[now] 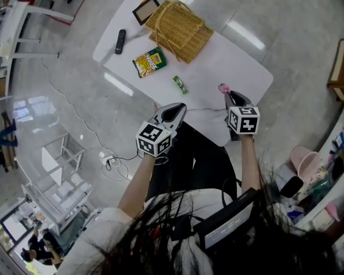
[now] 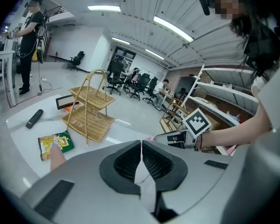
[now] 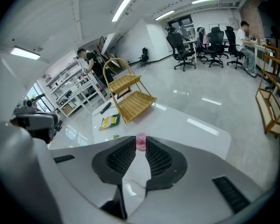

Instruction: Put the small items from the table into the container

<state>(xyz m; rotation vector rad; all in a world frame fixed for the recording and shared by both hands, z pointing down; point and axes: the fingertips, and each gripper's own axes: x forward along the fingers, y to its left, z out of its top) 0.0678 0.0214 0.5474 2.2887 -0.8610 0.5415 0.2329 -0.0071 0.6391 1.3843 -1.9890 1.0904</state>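
Note:
A small pink item (image 3: 141, 140) sits pinched between the tips of my right gripper (image 3: 140, 146), which is shut on it and holds it above the white table (image 1: 241, 67). From the head view the same pink item (image 1: 222, 87) shows at the tip of the right gripper (image 1: 225, 94), over the table's near right part. My left gripper (image 2: 141, 143) is shut with nothing in it and hovers at the near edge (image 1: 180, 107). The two-tier wicker basket (image 1: 178, 30) stands at the far end. A yellow-green snack bag (image 1: 148, 62) and a small green packet (image 1: 180, 84) lie between.
A black remote (image 1: 120, 41) and a dark framed tablet (image 1: 145, 9) lie at the table's far left beside the basket. A wooden rack (image 1: 341, 67) stands to the right, cluttered shelves (image 1: 315, 176) near right, and a cable (image 1: 112, 162) on the floor at left.

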